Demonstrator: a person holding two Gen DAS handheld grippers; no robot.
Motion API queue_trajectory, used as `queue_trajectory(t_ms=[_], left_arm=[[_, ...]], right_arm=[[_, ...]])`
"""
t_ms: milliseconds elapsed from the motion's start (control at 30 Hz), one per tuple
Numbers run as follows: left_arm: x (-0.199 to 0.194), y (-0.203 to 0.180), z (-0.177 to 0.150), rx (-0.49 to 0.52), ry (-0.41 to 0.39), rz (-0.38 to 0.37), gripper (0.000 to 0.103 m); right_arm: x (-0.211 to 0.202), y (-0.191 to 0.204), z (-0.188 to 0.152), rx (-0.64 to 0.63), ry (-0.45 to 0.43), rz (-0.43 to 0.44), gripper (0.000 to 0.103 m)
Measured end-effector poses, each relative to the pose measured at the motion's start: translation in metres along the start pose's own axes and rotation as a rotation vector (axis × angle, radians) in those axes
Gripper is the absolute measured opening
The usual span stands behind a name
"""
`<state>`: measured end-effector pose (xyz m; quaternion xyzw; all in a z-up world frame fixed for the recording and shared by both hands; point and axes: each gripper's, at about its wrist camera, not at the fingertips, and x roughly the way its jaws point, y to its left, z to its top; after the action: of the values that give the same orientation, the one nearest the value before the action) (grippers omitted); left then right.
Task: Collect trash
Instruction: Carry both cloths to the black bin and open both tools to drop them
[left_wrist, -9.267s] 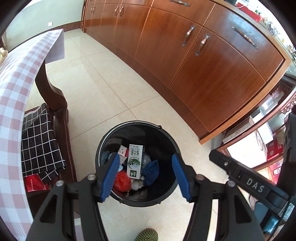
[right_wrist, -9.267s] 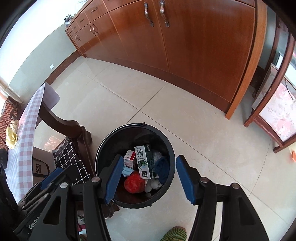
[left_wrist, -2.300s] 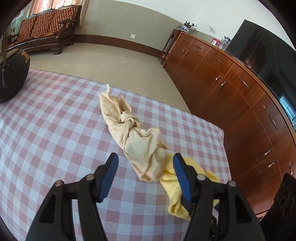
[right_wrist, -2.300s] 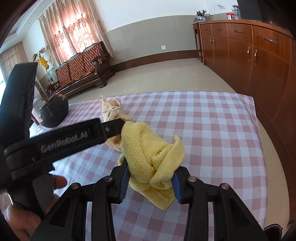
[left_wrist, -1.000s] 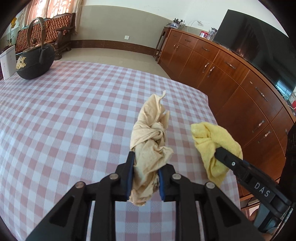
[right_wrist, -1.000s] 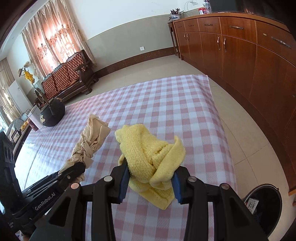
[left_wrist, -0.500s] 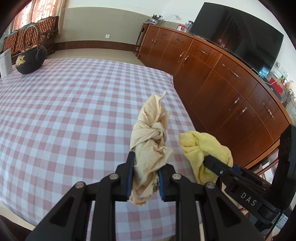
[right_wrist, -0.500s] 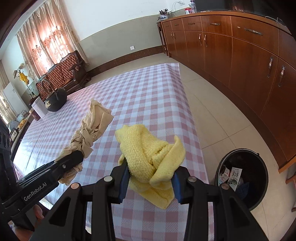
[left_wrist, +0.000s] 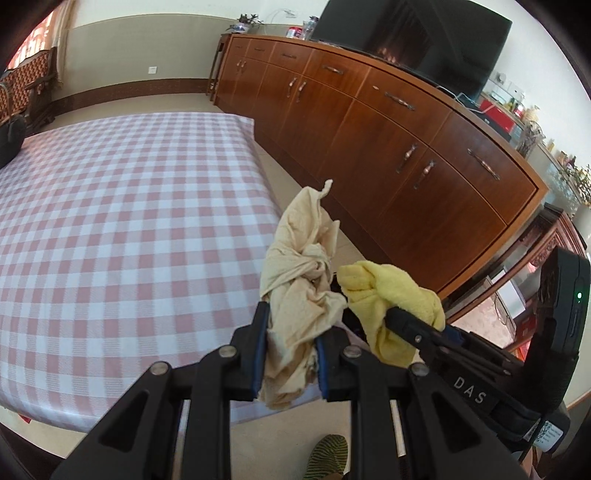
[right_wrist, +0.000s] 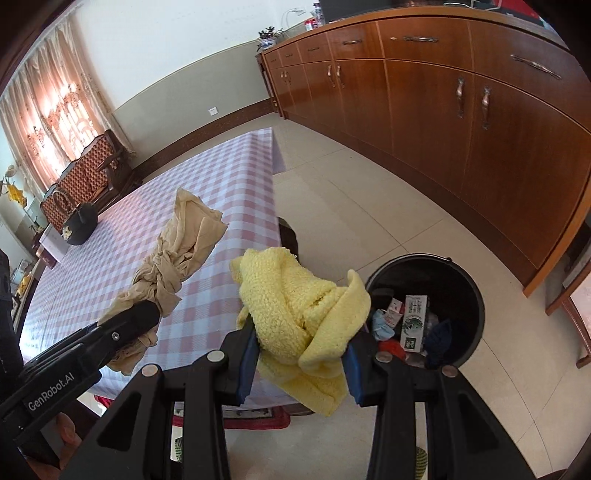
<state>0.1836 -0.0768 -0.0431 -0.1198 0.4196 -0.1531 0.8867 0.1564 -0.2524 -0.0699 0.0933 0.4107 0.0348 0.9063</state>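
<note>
Tablecloth behind; jaws clamp rags.

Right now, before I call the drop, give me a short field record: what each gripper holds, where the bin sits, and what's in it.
left gripper: shut on the knotted beige rag
right gripper: shut on the fluffy yellow towel
rags' height: both lifted clear of the pink checked tablecloth
bin: round black trash bin on the tiled floor, beside the table, before the wooden cabinets
bin contents: white-green carton, blue and red scraps; not full
drop status: neither rag over the bin yet
</note>
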Motion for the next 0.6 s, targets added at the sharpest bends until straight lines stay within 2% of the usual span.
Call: queue_trajectory(t_ms=[200, 333, 600], left_arm=[[0.029, -0.054, -0.002, 0.075, 0.060, -0.074, 0.023], [0.054, -0.084, -0.007, 0.104, 0.099, -0.096, 0.023], [0.125, -0.107, -0.010, 0.089, 0.188, -0.040, 0.023]], right_arm=[[-0.017, -0.067, -0.008, 0.106, -0.010, -0.084, 0.042], [-0.022, -0.106, -0.009, 0.148, -0.014, -0.143, 0.042], [0.009, -0.166, 0.005, 0.204, 0.050, -0.213, 0.042]])
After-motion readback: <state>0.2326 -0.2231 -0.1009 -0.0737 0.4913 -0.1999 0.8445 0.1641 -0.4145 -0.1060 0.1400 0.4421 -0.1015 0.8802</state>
